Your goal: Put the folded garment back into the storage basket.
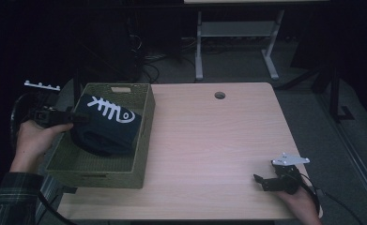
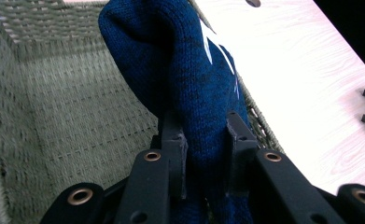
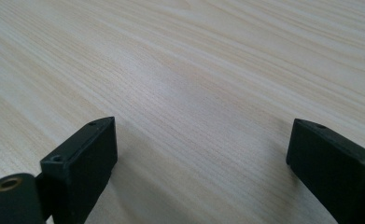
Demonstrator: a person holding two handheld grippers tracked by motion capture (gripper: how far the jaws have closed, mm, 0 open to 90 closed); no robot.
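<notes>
Left gripper (image 2: 203, 154): clamped on sweater (image 1: 107, 125), hung over basket (image 1: 146, 136) for lowering in.
Right gripper (image 3: 199, 163): wide, empty, parked on table (image 1: 209, 140), clear of basket.

The knit garment (image 1: 107, 129) clamped in the left gripper (image 2: 203, 154) was dark navy blue, with a white fish-skeleton print on its top. Under it, the woven basket (image 1: 143, 140) was a dull olive green. The table (image 1: 209, 140) beside the right gripper (image 1: 265, 182) was pale wood with fine grain lines. Both grippers were plain black, brass-coloured rivets on the jaws, and the sleeve (image 1: 5, 194) behind the left one was dark green plaid.
</notes>
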